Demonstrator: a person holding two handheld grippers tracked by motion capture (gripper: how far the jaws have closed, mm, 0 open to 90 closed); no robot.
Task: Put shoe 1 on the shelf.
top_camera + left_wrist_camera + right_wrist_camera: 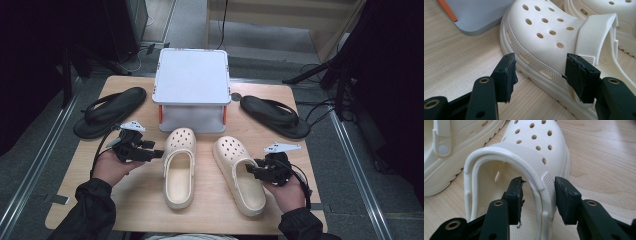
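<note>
Two cream clogs are sitting side by side mid-table, toes pointing away from the person toward the box (pixel 192 82), heels toward the near edge. The left clog (pixel 179 167) is running pretty much straight front to back; the right clog (pixel 239 172) is angling a bit, toe leaning left. Both are smooth foam, round holes across the toe, ribbed tread along the sole edge, heel strap flipped forward over the top.

The left gripper (pixel 156 153) is hovering at the left clog's side, jaws standing wide apart with the sole edge between them, nothing pinched. The right gripper (pixel 251 169) is straddling the right clog's rim at the strap pivot, one jaw inside, one outside; the pads are looking just off the foam, though it's tight to call.

A black flip-flop is lying on each side of the box. No writing I can read anywhere.
</note>
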